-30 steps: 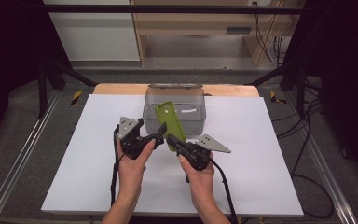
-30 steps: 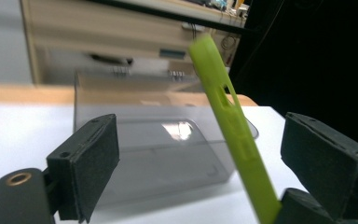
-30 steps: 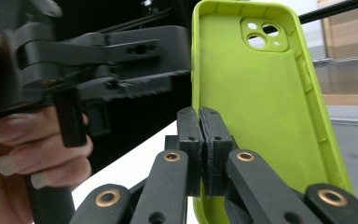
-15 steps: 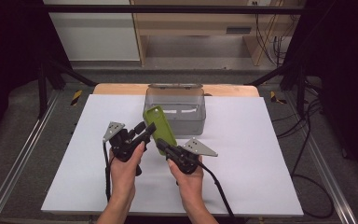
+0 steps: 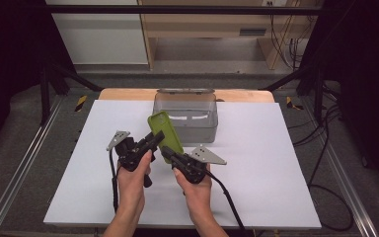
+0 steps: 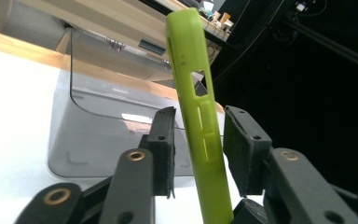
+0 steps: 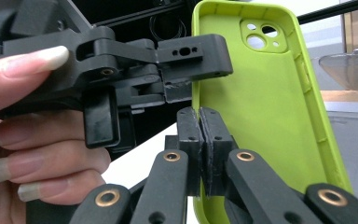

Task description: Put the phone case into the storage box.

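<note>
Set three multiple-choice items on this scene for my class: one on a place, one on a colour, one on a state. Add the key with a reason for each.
1. Where does the clear grey plastic box stand?
A) at the far middle of the white tabletop
B) at its near left corner
C) on the floor

2. What colour is the phone case with a camera cutout?
A) red
B) lime green
C) black

3. How do the jaws of the left tool stand?
A) shut on nothing
B) apart, one on each side of the case
C) gripping the box

Key:
1 A, the box sits beyond both hands, by the far edge.
2 B, the high view and both gripper views show it green.
3 B, the left gripper view shows a gap beside the case.
</note>
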The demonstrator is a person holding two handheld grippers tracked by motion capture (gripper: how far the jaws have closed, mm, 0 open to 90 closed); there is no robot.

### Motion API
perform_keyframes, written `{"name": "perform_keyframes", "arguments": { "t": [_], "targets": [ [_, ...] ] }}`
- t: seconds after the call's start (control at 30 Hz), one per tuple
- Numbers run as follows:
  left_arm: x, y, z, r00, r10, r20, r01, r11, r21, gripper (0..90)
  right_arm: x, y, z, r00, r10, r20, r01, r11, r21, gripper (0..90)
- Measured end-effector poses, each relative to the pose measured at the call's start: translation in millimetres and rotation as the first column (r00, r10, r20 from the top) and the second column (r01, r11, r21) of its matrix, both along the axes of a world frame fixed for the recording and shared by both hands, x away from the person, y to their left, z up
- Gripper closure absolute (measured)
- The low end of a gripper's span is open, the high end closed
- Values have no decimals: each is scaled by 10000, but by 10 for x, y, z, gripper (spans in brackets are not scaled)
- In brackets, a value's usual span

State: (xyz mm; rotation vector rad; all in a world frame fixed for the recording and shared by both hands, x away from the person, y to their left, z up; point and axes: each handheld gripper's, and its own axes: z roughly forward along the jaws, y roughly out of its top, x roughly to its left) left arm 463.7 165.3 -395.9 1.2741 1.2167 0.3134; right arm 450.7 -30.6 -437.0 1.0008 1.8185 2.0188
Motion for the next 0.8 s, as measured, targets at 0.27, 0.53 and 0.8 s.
{"name": "perform_keyframes", "arguments": {
  "t": [0.27,0.53,0.8],
  "targets": [
    [-24,28,-30,10000,91,-6,-91,9998,-164,719,-3,35,-20,10000,26,-62,-27,10000,-90,880],
    [-26,26,-50,9997,171,-190,-181,9986,-499,743,7,53,-29,9999,11,-110,-12,10000,-98,880],
    [-37,31,-71,9996,184,-214,-197,9979,-616,764,-1,71,-46,9999,4,-155,-8,9997,-228,880]
  ]
}}
